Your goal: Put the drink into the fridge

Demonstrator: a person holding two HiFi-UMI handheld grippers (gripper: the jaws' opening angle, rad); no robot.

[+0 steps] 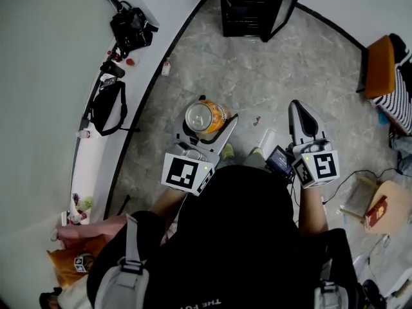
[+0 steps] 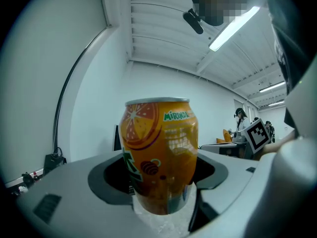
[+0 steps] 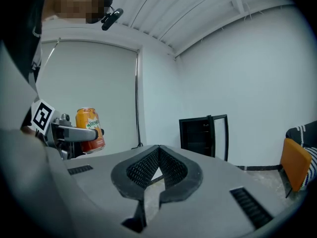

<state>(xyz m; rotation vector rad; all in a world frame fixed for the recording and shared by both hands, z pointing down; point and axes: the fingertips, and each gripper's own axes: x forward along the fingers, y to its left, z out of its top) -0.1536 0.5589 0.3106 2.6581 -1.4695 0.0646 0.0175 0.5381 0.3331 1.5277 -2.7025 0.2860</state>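
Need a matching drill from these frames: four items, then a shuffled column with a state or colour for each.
Column 1
1. left claw
2. right claw
3. fridge
4. chair

Column 2
A. door open
B. orange
C. shut on the can
D. shut, nothing in it

Pairs: 1-C, 2-D, 3-A, 4-B
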